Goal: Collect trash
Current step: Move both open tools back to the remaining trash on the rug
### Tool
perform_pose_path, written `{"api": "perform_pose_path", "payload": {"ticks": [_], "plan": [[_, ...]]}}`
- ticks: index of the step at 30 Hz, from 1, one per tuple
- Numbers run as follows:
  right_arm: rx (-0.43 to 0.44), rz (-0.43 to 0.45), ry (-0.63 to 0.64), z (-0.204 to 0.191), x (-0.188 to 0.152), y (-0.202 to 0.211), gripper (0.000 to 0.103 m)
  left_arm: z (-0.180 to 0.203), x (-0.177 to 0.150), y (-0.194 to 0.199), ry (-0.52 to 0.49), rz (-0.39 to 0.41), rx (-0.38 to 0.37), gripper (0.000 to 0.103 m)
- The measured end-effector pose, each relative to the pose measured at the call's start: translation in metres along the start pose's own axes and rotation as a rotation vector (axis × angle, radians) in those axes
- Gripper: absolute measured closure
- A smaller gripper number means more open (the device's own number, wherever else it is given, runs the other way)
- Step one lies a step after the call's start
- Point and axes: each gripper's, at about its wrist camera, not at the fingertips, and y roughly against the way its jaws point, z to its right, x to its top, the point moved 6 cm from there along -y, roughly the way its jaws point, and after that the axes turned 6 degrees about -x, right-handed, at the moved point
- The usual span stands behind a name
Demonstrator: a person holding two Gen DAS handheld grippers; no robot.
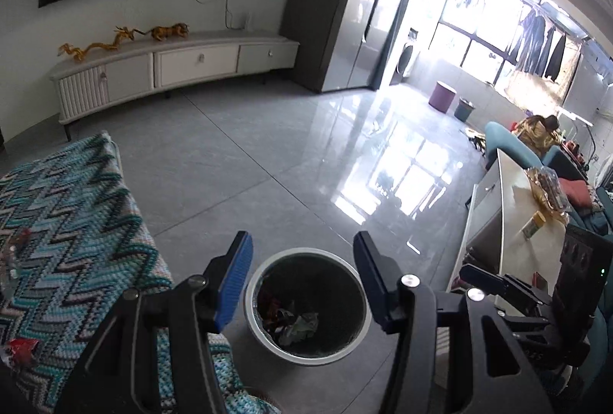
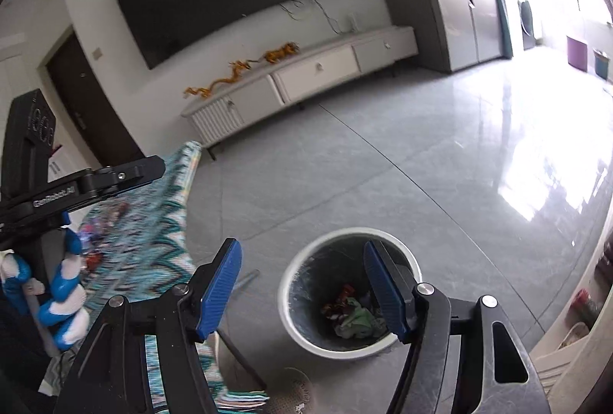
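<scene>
A round bin with a white rim and dark liner stands on the grey tiled floor. Crumpled wrappers and paper lie in its bottom. My left gripper hovers above the bin, blue pads apart, with nothing between them. In the right wrist view the same bin sits under my right gripper, also open and empty, and the trash shows inside. A red wrapper and more small litter lie on the zigzag blanket to the left.
A hand in a blue and white glove holds the left tool beside the blanket. A white table with a small bottle stands to the right. A low TV cabinet lines the far wall.
</scene>
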Motion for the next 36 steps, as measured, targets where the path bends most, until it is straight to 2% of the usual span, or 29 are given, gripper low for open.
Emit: {"api": "perform_pose_path", "payload": {"ticks": [2, 10, 18, 28, 32, 36], "plan": [[0.031, 0.033, 0.026, -0.015, 0.006, 0.016, 0.039, -0.003, 0.004, 0.030, -0.002, 0.049, 0.021, 0.050], [0.142, 0.140, 0.118, -0.080, 0.026, 0.077, 0.039, -0.010, 0.007, 0.134, -0.030, 0.127, 0.083, 0.050], [0.232, 0.234, 0.231, -0.148, 0.038, 0.138, 0.039, -0.049, 0.005, 0.248, -0.030, 0.245, 0.245, 0.050], [0.356, 0.303, 0.335, -0.222, 0.057, 0.182, 0.039, -0.121, 0.008, 0.378, 0.027, 0.380, 0.470, 0.050], [0.409, 0.311, 0.372, -0.253, 0.066, 0.186, 0.039, -0.142, 0.006, 0.407, 0.050, 0.413, 0.513, 0.050], [0.451, 0.283, 0.417, -0.284, 0.069, 0.169, 0.039, -0.167, -0.006, 0.406, 0.094, 0.408, 0.521, 0.050]]}}
